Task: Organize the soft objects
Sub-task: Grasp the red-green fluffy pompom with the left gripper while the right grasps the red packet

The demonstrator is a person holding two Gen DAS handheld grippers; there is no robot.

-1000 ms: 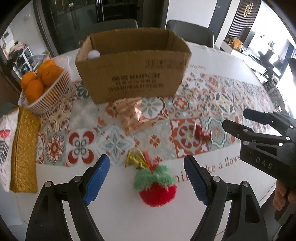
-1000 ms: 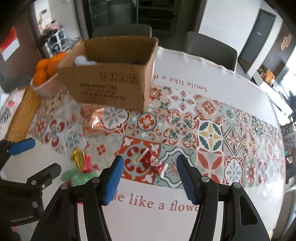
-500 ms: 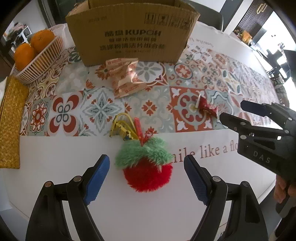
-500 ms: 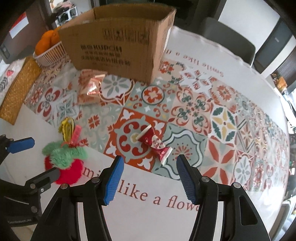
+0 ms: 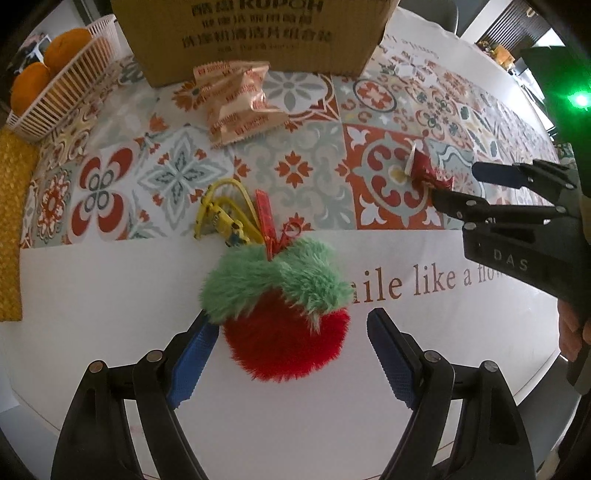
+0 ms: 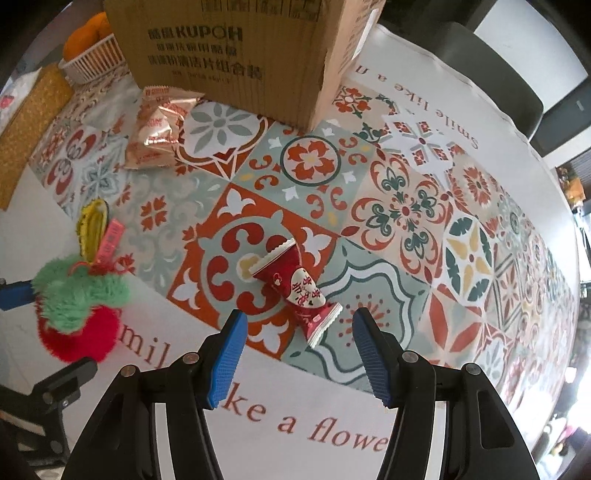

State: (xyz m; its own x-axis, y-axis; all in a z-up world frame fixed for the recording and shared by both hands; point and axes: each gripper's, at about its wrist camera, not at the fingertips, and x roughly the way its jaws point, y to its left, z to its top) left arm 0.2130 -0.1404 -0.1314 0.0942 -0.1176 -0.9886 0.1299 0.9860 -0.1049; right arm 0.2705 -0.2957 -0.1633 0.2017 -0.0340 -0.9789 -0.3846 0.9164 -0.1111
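A fluffy red plush strawberry (image 5: 286,343) with a green top and yellow and red tags lies on the white tablecloth. My left gripper (image 5: 291,352) is open, its blue pads either side of the plush, the left pad touching its fur. The plush also shows at the left of the right wrist view (image 6: 79,314). My right gripper (image 6: 297,350) is open just in front of a small red sachet (image 6: 295,286) on the patterned runner. The sachet also shows in the left wrist view (image 5: 424,170), with the right gripper (image 5: 480,188) beside it.
A cardboard box (image 5: 255,33) stands at the back, a shiny snack packet (image 5: 236,103) in front of it. A white basket of oranges (image 5: 55,96) and a yellow woven mat (image 5: 11,221) sit at the left. A dark chair (image 6: 491,81) stands beyond the table.
Both grippers have moved forward and down toward the table. The plush now lies between my left pads, and the sachet sits just ahead of my right pads.
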